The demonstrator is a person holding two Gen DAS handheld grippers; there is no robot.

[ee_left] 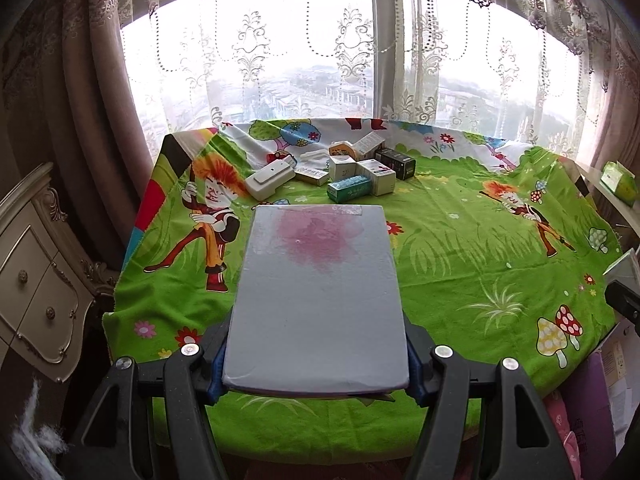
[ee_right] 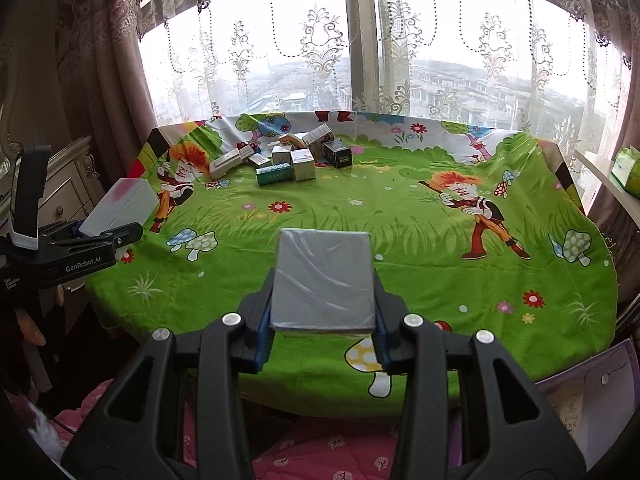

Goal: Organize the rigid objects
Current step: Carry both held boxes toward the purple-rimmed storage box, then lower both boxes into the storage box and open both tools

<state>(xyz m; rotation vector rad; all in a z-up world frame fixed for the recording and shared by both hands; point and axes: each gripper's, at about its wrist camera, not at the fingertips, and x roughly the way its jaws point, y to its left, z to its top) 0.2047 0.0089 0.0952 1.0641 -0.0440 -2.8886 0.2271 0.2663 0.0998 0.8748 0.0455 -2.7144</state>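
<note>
Gripping a large grey box (ee_left: pixel 316 300) by its sides, the left gripper (ee_left: pixel 314 360) holds it above the tablecloth (ee_left: pixel 460 272) while the right gripper (ee_right: pixel 323 330) clamps a smaller grey box (ee_right: pixel 324 280), likely carrying both toward the pile of small boxes (ee_right: pixel 288 160).

Both wrist views look down across the table (ee_left: pixel 460 280) toward the window (ee_right: pixel 312 40).

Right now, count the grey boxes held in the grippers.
2. The larger grey box, with a pink stain, is in the left gripper; the smaller grey box is in the right gripper. Neither is hidden.
</note>
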